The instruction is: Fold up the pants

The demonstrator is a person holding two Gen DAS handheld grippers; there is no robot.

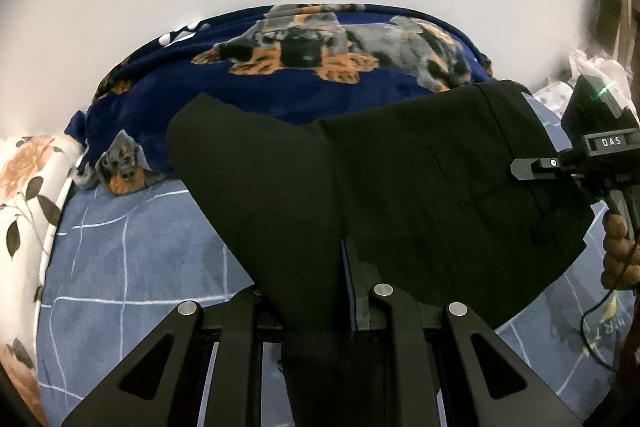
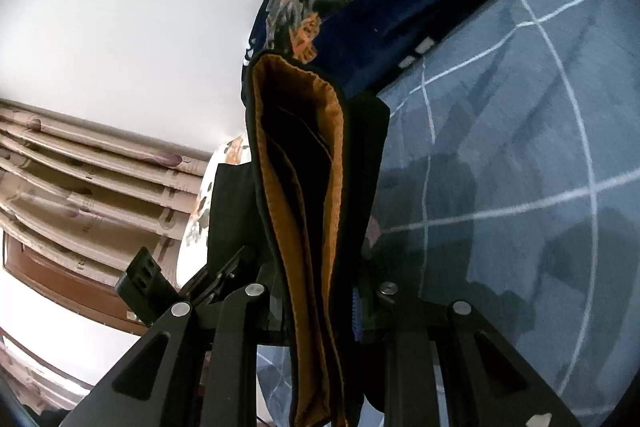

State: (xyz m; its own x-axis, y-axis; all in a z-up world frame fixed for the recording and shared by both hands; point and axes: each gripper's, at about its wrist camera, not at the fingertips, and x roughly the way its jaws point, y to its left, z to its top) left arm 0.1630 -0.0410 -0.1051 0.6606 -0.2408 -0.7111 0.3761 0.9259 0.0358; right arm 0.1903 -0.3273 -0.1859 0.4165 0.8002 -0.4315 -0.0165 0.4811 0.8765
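Two tongs — left gripper (image 1: 344, 267) and right gripper (image 2: 344, 291) — each clench one pair of black pants (image 1: 400, 179); beyond them lies one dog-print blanket (image 1: 280, 75) on the bed (image 1: 140, 267).

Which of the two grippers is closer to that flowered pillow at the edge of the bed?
Left. The left gripper, shut on the black pants, has the flowered pillow close on its left side. The right gripper holds the pants' far end, away from it.

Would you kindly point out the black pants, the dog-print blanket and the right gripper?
black pants (image 1: 400, 179), left wrist view, flat front panel.
dog-print blanket (image 1: 168, 87), left wrist view, navy area.
right gripper (image 1: 524, 163), left wrist view, fingertip end.
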